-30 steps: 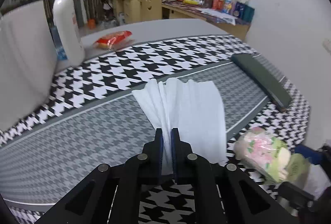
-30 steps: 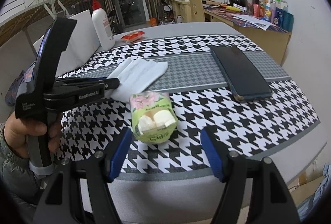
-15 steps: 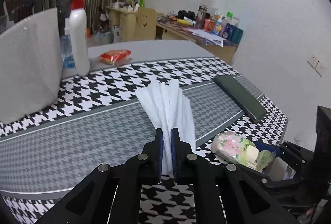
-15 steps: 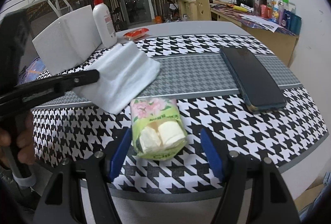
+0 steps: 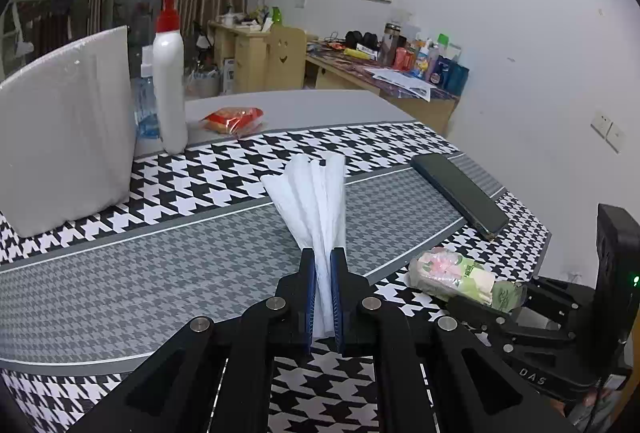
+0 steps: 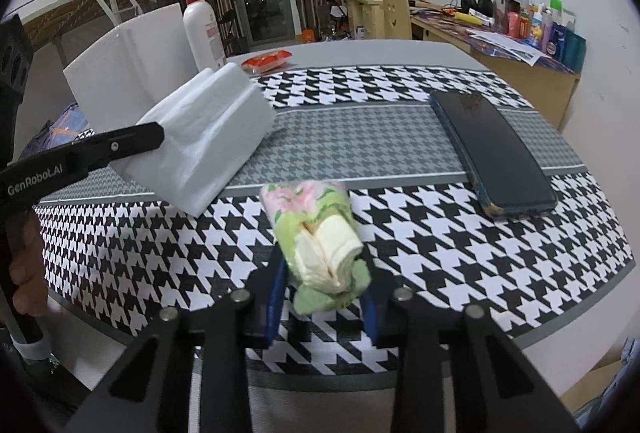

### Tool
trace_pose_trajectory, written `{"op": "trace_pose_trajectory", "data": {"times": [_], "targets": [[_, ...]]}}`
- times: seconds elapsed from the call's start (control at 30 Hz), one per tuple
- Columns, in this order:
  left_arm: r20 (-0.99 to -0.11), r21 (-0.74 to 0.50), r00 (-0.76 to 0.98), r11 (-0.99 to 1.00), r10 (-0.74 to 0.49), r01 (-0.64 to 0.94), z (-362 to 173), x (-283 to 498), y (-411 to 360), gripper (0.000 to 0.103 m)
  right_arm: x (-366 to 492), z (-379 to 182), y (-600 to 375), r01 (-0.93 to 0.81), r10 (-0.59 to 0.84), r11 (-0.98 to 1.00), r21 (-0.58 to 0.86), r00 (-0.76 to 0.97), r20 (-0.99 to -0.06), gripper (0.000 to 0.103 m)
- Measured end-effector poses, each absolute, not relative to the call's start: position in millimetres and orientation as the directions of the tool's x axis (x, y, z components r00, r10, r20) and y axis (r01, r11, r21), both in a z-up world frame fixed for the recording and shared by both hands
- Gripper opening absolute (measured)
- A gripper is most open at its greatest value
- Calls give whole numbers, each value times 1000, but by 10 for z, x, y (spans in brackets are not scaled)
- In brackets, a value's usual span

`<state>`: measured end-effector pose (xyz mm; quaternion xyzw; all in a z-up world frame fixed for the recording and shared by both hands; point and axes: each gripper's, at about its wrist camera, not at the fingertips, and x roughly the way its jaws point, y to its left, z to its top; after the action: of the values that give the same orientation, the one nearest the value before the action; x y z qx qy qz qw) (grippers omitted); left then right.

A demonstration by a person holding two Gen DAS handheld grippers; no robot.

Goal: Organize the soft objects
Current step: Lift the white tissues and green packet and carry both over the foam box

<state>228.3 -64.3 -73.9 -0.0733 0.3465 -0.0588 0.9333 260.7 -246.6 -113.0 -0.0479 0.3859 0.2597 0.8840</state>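
My left gripper [image 5: 323, 265] is shut on a stack of white folded tissues [image 5: 316, 201] and holds it lifted above the houndstooth cloth; it also shows in the right wrist view [image 6: 208, 137], hanging from the left gripper's fingers [image 6: 132, 143]. My right gripper [image 6: 324, 273] has closed on a green floral tissue pack [image 6: 320, 233], whose near end sits between its blue pads. The pack also shows in the left wrist view [image 5: 460, 273], with the right gripper [image 5: 472, 307] behind it.
A dark phone [image 6: 492, 149] lies on the right of the table. A white box [image 5: 64, 145], a white pump bottle [image 5: 170, 81] and a red snack packet [image 5: 232, 117] stand at the back left. The table's front edge [image 6: 320, 377] is close.
My left gripper has lifted the tissues off the table. My right gripper has moved forward and closed its jaws on the tissue pack.
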Motion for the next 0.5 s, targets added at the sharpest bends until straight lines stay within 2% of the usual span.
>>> {"op": "trace_pose_trajectory", "data": {"times": [0.5], "targets": [[-603, -150, 789, 988, -118, 34, -513, 2018, -454, 8, 2353, -804, -2289, -537, 474, 836, 115, 599, -645, 36]]}}
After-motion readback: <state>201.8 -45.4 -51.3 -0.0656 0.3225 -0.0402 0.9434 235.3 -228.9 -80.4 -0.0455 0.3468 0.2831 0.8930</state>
